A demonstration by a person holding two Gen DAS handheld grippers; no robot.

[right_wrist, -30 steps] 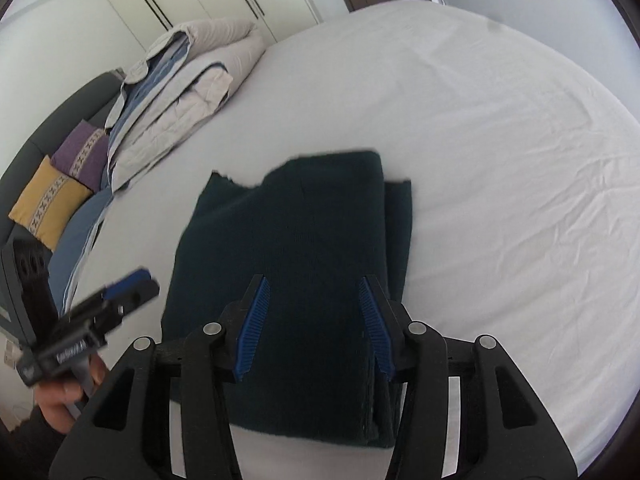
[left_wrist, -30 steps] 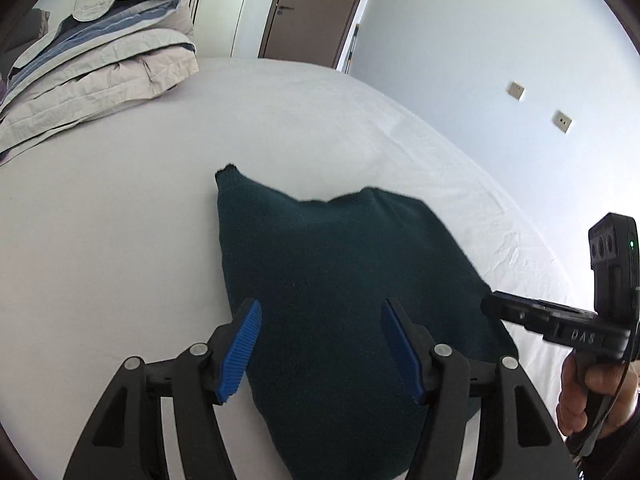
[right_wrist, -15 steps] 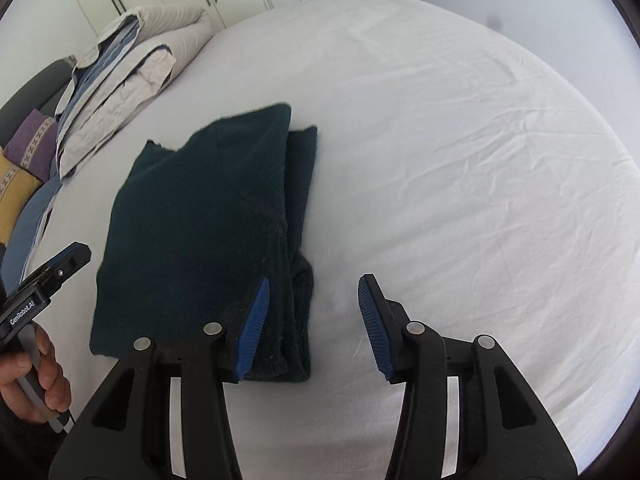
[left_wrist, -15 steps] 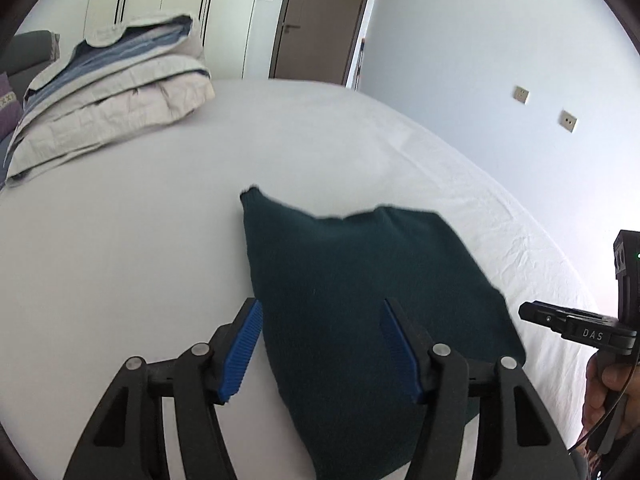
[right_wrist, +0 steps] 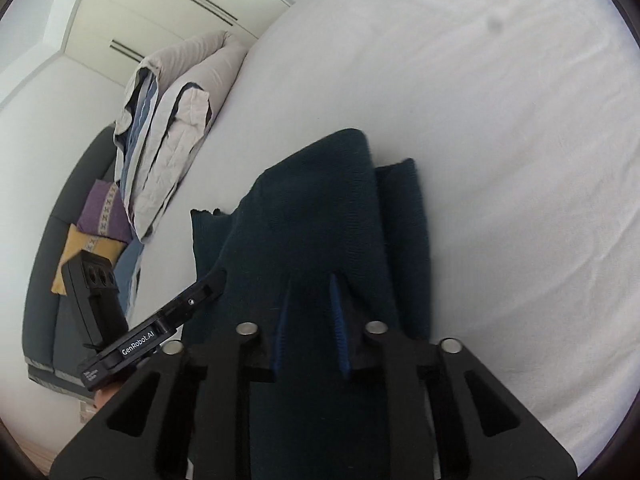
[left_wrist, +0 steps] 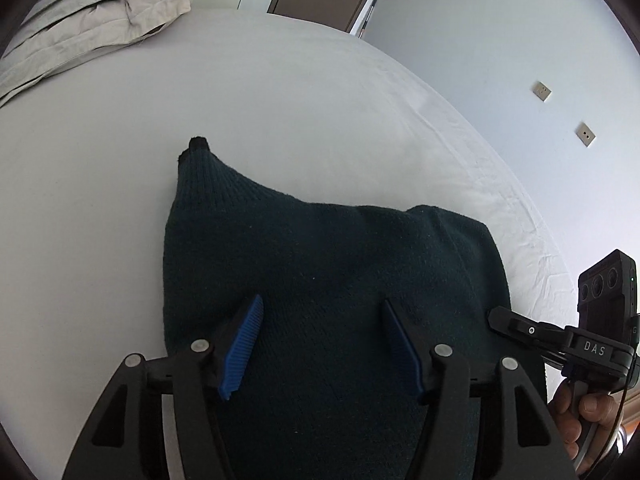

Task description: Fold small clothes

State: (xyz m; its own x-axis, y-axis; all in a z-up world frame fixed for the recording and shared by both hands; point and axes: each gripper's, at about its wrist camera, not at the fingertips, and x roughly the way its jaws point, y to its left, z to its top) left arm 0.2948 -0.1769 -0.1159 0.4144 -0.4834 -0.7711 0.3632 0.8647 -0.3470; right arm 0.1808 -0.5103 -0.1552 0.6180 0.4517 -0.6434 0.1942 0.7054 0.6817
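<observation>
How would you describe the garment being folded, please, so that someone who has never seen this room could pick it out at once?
Start from the wide white bed, with a pile of pale, blue-striped bedding at its far end. Nearer the person lies a dark teal knitted sweater, the right gripper pinching a fold of it. It is the only dark item on the white sheet.

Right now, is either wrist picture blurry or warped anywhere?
Left wrist view: sharp, dark sweater in focus, fisheye bends the bed edge and darkens corners. Right wrist view: softer; cloth edges near the right gripper look smeared, same curved distortion.
</observation>
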